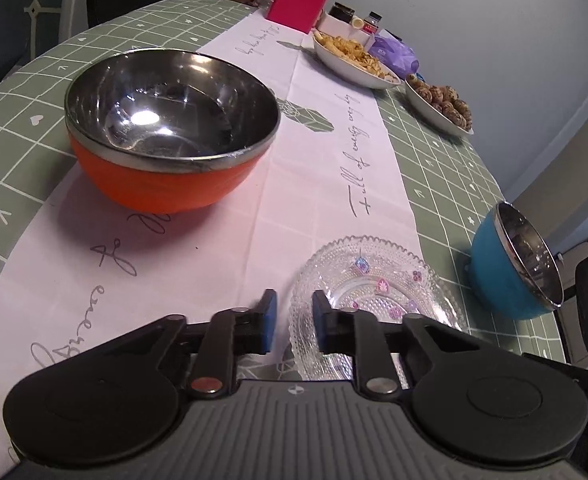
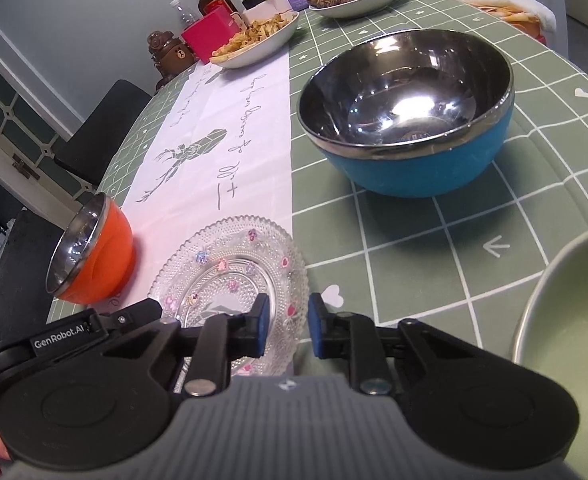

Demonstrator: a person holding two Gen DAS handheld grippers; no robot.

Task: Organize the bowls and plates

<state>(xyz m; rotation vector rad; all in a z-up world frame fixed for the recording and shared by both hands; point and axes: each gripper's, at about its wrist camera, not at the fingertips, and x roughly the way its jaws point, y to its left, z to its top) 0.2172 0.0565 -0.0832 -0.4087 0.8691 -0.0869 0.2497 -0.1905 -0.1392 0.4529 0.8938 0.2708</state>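
Grippers, left [image 1: 292, 322] and right [image 2: 288, 326], both parted and empty, flank the glass plate [image 2: 230, 276] at the table's near edge between orange bowl [image 1: 170, 128] and blue bowl [image 2: 407, 110], probably readying a grasp.

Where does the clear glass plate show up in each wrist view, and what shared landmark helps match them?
Left wrist view: glass plate at lower centre-right, just ahead of the left tongs, blue bowl to its right.
Right wrist view: glass plate at lower centre-left, ahead of the right tongs, orange bowl to its left.
Shared landmark: the white table runner with script lettering.
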